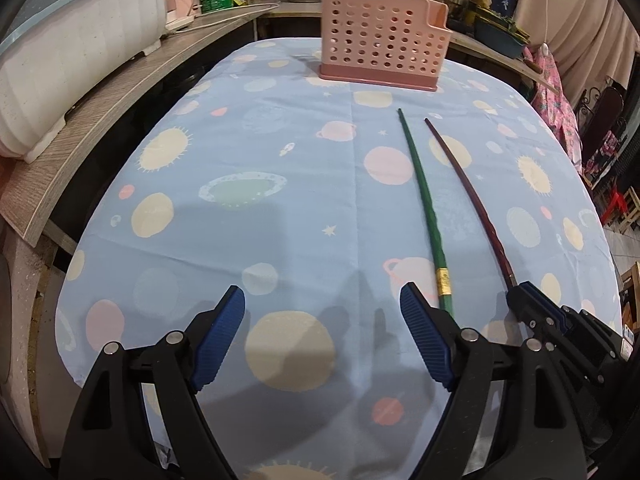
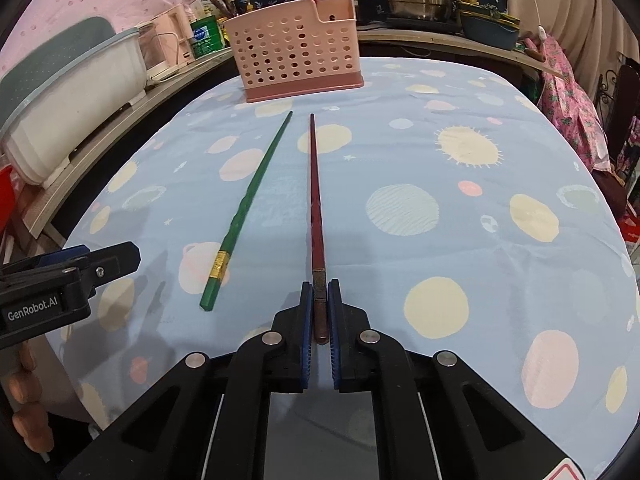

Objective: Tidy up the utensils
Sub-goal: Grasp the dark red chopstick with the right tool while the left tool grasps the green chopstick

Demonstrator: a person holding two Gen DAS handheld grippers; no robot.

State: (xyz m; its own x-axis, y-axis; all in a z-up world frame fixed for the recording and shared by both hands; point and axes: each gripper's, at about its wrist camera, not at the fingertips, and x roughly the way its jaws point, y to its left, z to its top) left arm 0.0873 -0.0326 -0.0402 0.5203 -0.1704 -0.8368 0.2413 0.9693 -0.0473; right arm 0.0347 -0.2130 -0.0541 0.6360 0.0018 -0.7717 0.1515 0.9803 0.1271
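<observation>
From the left wrist view, the left tool [image 1: 322,308] is hovering wide open over the cloth-covered counter [image 1: 280,152], its blue pads gripping nothing. A green chopstick [image 1: 424,208] is lying just right of it, its gold-banded butt end near the right pad. A red chopstick [image 1: 468,196] is lying beside the green one, apart from it, its near end disappearing into the right tool [image 1: 520,292]. A pink perforated utensil holder [image 1: 380,48] is standing upright at the far end of the counter.

From the right wrist view, the right tool [image 2: 320,304] is clamping its pads tightly on the butt end of the red chopstick [image 2: 314,184], which is pointing toward the utensil holder [image 2: 296,56]. The green chopstick [image 2: 248,204] is resting on the cloth to the left, angled. The left tool [image 2: 80,268] is showing at the left edge.
</observation>
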